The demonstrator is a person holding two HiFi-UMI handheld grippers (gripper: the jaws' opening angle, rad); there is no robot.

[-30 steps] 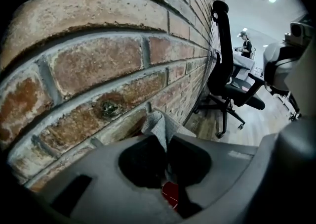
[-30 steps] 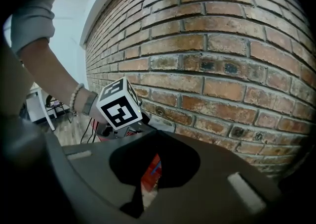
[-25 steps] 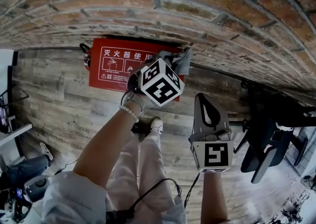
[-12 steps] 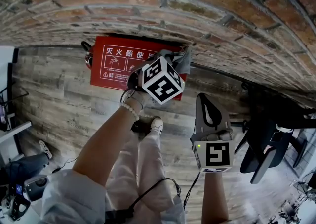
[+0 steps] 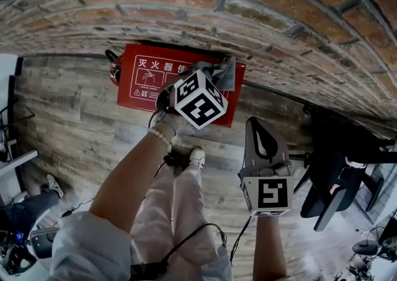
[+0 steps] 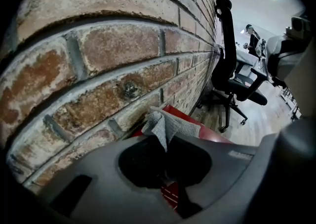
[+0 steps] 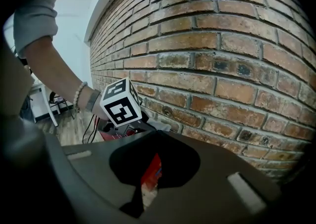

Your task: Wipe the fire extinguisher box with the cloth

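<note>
The red fire extinguisher box (image 5: 146, 81) stands on the floor against the brick wall, with white print on its face. My left gripper (image 5: 214, 74) is shut on a grey cloth (image 5: 224, 75) and presses it onto the box's upper right part, close to the wall. In the left gripper view the cloth (image 6: 165, 125) bunches between the jaws of the left gripper (image 6: 165, 144), above the red box (image 6: 210, 134). My right gripper (image 5: 252, 123) hovers shut and holds nothing, to the right of the box and nearer to me. The right gripper (image 7: 155, 136) looks towards the box (image 7: 150, 173).
The brick wall (image 5: 260, 13) runs along the top. A wooden floor (image 5: 74, 124) lies under the box. A black office chair (image 5: 335, 174) stands at the right, seen also as the chair (image 6: 227, 69). The person's legs and shoes (image 5: 186, 159) stand in front of the box.
The left gripper has slid the cloth a little to the left along the box's top right part. The right gripper has stayed about where it was.
</note>
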